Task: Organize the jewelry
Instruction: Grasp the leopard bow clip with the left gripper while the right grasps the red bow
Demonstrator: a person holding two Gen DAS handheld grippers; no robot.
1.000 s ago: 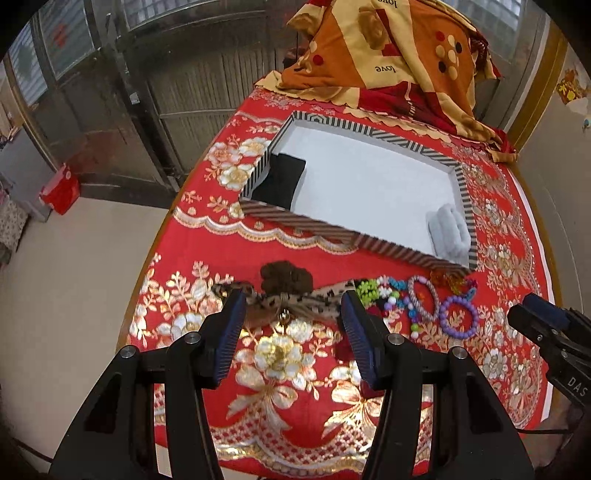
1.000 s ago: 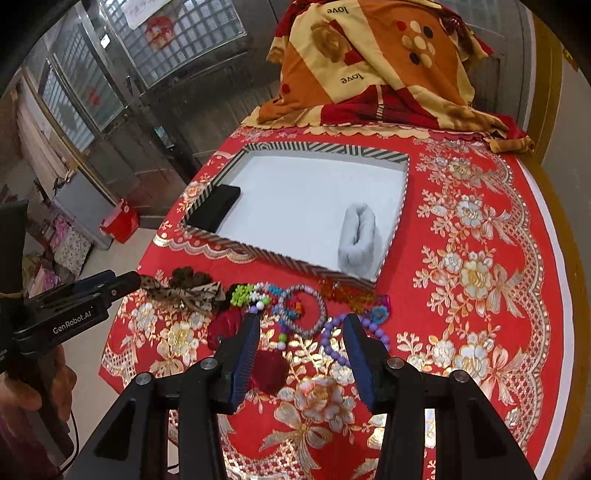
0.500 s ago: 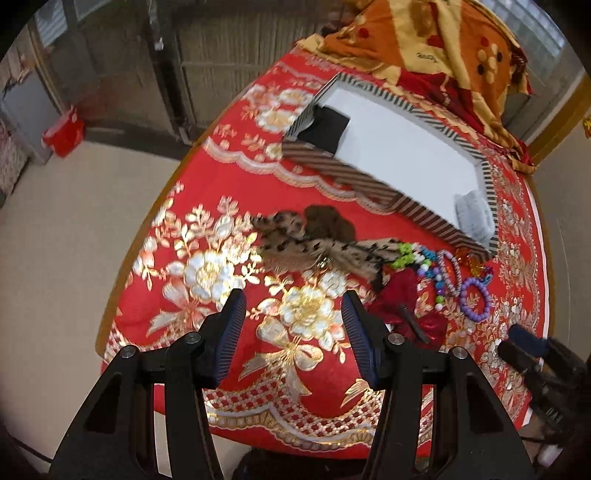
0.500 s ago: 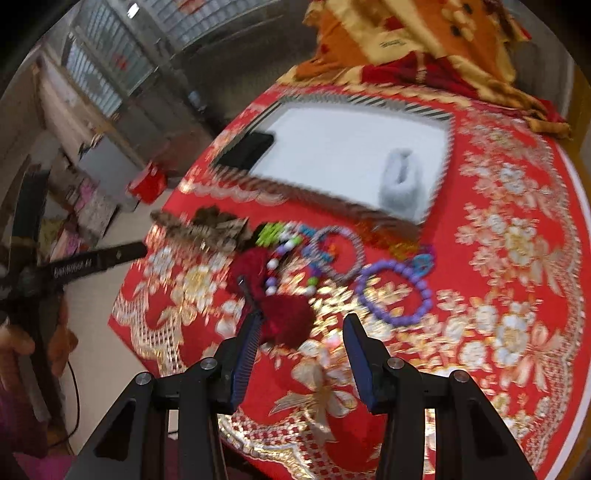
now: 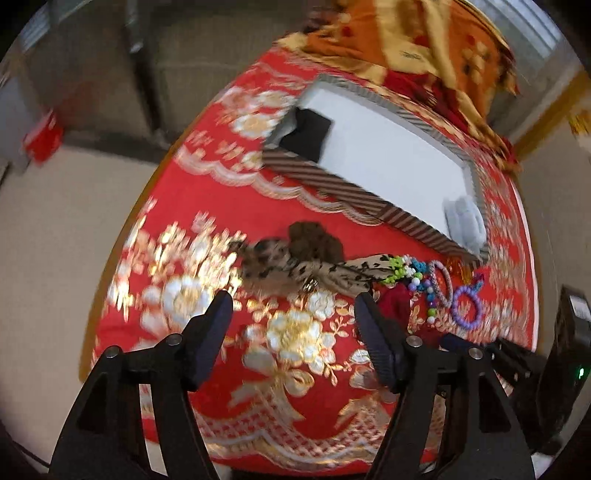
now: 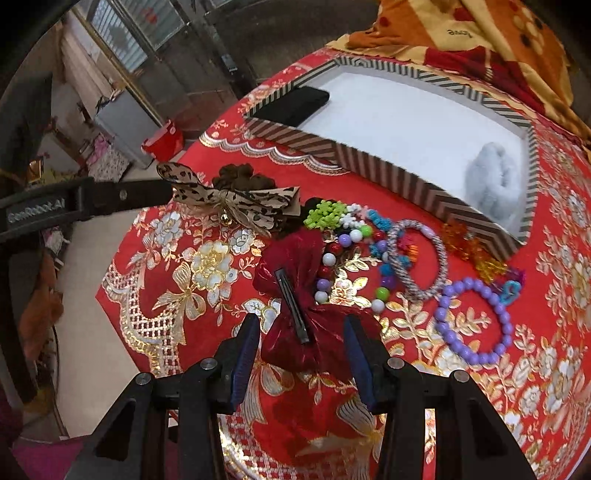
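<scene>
On a round table draped in a red cloth [image 6: 207, 291] with gold and white flowers, the jewelry lies in a loose row just in front of a striped tray [image 6: 373, 157] with a white floor. At the left end sits a leopard-print bow [image 6: 236, 201] with a small bell, a brown scrunchie [image 6: 240, 177] touching it from behind. Beside these come a green bead cluster [image 6: 325, 212], a string of mixed round beads [image 6: 332, 258], a grey braided bracelet [image 6: 417, 258], orange crystal beads [image 6: 472, 251] and a purple bead bracelet [image 6: 476, 321]. Nearest the right gripper [image 6: 301, 360] lies a dark red bow hair clip [image 6: 295, 295], its black metal clip facing up; the jaws stand part-open on either side of the bow's near lobe, and the pads do not seem to press it, though the angle makes that hard to judge. Inside the tray, a black case [image 6: 295, 105] rests in 1 corner and a pale fluffy item [image 6: 495, 184] in another. White lettering reading "GenRobot.AI" shows on the left gripper [image 5: 293, 326] as seen from the right wrist view; its jaws have just been opening and now stand wide apart above bare cloth, nothing between them. Beyond the tray, a folded orange blanket [image 6: 476, 33] carries a small word that reads roughly as "love".
</scene>
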